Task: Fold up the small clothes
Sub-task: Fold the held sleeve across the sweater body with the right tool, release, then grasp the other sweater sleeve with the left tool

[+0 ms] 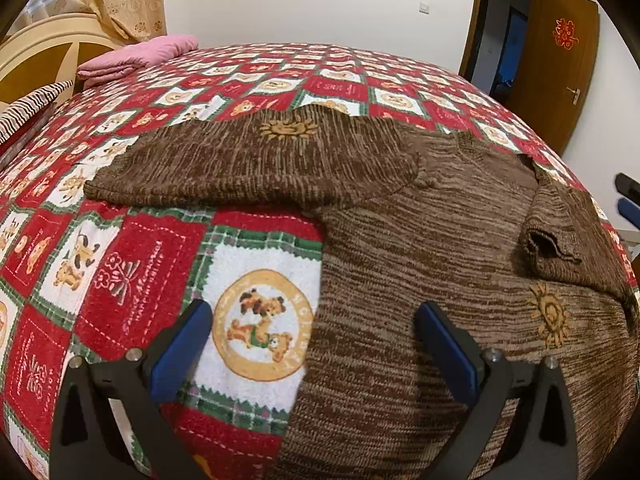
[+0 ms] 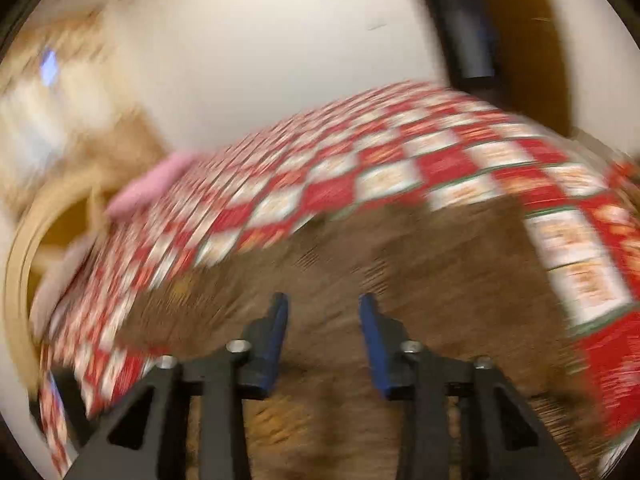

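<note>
Brown knit sweater lies flat on the red-white bear-print bedspread, 1 sleeve stretched out ahead-left of the left gripper, the other sleeve folded in across the body, ahead-right. Left gripper jaws wide apart, holding nothing; left pad over the bedspread, right pad over the sweater hem edge. Right gripper partly apart, empty, above the sweater; view heavily motion-blurred. Pink folded cloth far ahead-left near the headboard.
</note>
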Demonstrator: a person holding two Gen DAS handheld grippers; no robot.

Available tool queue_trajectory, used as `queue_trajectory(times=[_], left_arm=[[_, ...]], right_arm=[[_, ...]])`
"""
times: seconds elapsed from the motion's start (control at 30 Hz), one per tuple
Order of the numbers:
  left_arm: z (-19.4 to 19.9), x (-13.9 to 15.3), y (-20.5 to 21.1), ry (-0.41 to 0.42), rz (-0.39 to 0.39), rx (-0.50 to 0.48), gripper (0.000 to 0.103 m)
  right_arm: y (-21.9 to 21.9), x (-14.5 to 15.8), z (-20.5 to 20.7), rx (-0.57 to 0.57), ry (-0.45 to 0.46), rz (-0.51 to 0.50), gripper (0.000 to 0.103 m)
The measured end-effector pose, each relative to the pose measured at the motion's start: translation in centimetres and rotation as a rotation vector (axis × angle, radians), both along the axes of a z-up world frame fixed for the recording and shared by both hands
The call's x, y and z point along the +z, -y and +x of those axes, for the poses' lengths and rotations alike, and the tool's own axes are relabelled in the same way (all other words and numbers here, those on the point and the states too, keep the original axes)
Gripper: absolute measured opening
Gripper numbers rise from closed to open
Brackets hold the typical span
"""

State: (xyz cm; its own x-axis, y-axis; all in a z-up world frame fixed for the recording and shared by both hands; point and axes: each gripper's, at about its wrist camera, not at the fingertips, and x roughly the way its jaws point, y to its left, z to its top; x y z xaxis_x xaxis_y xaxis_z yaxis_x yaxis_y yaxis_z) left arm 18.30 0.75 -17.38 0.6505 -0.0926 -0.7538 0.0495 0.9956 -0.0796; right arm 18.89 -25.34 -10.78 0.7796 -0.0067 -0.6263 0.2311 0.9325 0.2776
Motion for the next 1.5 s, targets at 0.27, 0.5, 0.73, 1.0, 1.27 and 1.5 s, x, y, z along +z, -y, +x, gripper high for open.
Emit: queue_trajectory(times=[0.27,0.5,0.73,1.0,1.27,1.5], left_arm=[[0.0,0.0,0.0,0.0,0.001,-0.001,0.103],[0.0,0.0,0.0,0.0,0.0,-0.001,0.103],[0.0,-0.1,0.0,0.001,-0.002,-0.001,0.103],[0.0,-0.1,0.0,0.001,0.002,-0.001,0.103],[0.0,-0.1,0.0,0.001,0.001,-0.001,0.103],[0.1,-0.1,0.1,0.0,0.003,-0.001,0.103]], right_arm=[[-2.7,-4.4,4.2,0.086,-0.228,-0.141,0.037],[-7.2,-5.1,9.0,0.312,-0.144,0.096,0.04],[-1.4,-2.7,7.4,0.167,-0.065,0.131,0.04],[8.4,-6.0,6.2,-0.077,-0.234,-0.231,0.037],[15.4,-4.9,1.9,-0.323,-0.182,-0.049,0.036],[5.7,-2.6,-1.4,-0.095,-0.131,-0.161,0.038]])
